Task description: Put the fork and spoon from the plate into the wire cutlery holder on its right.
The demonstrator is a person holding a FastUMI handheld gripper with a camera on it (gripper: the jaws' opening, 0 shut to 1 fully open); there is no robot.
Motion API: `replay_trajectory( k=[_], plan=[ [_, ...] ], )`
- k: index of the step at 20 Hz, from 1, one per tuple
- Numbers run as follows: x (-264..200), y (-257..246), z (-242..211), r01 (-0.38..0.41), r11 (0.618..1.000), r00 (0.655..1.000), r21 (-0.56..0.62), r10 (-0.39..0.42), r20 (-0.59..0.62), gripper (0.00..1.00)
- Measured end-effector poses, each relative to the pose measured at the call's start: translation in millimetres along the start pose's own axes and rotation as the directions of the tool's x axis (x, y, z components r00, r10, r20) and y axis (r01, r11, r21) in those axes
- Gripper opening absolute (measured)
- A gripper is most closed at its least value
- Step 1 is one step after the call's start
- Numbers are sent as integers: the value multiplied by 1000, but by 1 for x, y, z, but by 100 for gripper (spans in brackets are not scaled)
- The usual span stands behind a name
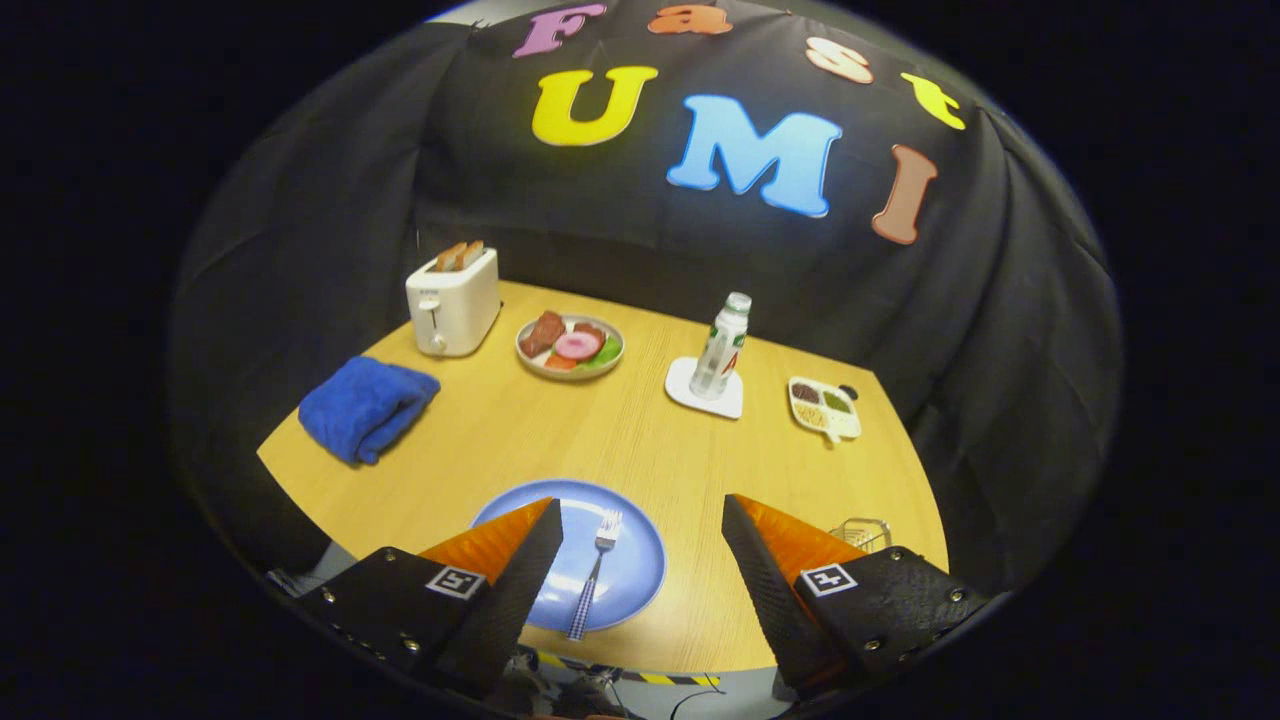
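A blue plate (630, 570) lies at the near edge of the wooden table, partly behind my left finger. On it rests a fork (595, 575) with a blue-checked handle, tines pointing away from me. No spoon is visible on the exposed part of the plate. The wire cutlery holder (862, 533) stands to the plate's right, mostly hidden behind my right finger. My gripper (640, 510) hovers above the plate with its fingers wide open and nothing between them; the fork lies below the gap, closer to the left finger.
Farther back stand a white toaster (452, 300) with toast, a plate of food (570, 346), a bottle (722, 348) on a white coaster, and a small divided dish (824, 407). A folded blue towel (366, 407) lies at the left.
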State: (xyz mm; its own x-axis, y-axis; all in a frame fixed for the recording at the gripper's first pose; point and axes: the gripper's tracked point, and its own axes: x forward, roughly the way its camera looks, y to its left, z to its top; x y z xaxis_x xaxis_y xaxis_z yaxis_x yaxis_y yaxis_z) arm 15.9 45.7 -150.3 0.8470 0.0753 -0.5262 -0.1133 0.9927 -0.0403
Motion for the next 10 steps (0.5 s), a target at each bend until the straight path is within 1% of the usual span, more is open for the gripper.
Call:
replay_trajectory(
  k=[3,8,9,10],
  plan=[
    [14,9,-31,-33,999,990,16,35,-138,99],
    [34,20,-69,-57,995,947,84,80,-310,98],
    [39,20,-76,-55,995,938,83,80,-337,97],
    [39,25,-79,-68,994,928,91,96,-361,88]
  ],
)
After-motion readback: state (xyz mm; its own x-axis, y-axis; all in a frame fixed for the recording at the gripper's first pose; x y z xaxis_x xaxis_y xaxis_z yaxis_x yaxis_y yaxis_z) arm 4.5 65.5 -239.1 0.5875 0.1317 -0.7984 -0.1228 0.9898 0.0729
